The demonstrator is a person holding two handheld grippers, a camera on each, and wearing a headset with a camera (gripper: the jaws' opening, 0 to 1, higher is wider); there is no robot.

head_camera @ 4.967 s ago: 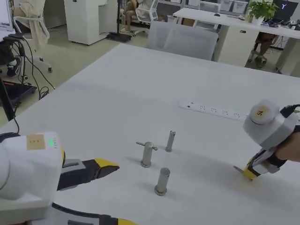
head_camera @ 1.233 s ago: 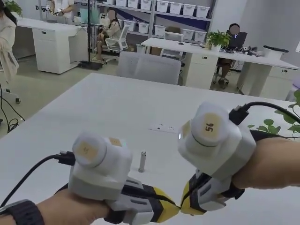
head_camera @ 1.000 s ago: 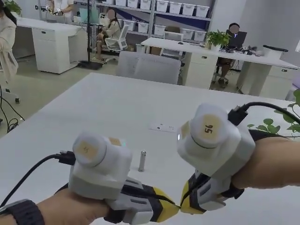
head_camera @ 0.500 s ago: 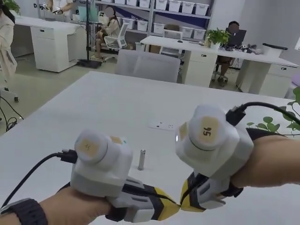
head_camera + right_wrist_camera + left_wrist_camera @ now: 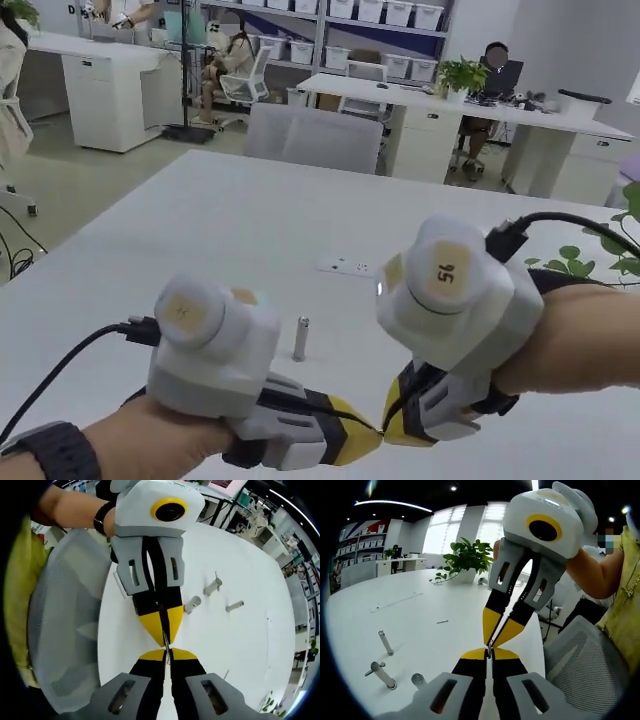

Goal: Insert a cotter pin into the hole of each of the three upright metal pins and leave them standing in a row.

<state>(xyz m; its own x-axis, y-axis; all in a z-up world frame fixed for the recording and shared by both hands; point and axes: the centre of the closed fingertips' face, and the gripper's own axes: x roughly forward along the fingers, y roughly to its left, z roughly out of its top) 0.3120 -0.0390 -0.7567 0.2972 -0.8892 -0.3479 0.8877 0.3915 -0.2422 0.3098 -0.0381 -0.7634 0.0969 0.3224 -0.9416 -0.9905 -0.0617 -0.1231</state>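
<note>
L gripper (image 5: 368, 441) and R gripper (image 5: 392, 432): yellow tips butted nose to nose, low over near edge of the white table (image 5: 230, 220). Both clenched. A thin metal cotter pin (image 5: 165, 636) runs between the two sets of tips, pinched at both ends as far as I can tell. Its long axis follows the line of the jaws, so roughly level across the person's front.

Targets: three short grey steel upright pins.
- Left gripper view puts them down-left of the jaws, standing on the table away from the near edge.
- Farthest pin (image 5: 385, 642): bare.
- Middle pin (image 5: 383, 673): already has a cotter through its top, lying level.
- Nearest pin (image 5: 418, 680): bare; only its top shows.
- Head view: one pin shows in the gap between the gripper bodies, beyond the tips and a bit left.

Judgement: L hand is nearer the pins. Held cotter is about level, like the fitted one, so prob. little re-aim needed. One gripper must let go first.

Room: open table beyond the pins. A spare cotter pin (image 5: 442, 622) lies loose farther out, and a white power strip (image 5: 345, 266) sits toward the far edge, both well apart from the pins. Grey mesh chair (image 5: 65, 630) under the tips, so a slip here prob. drops the cotter off the table.
</note>
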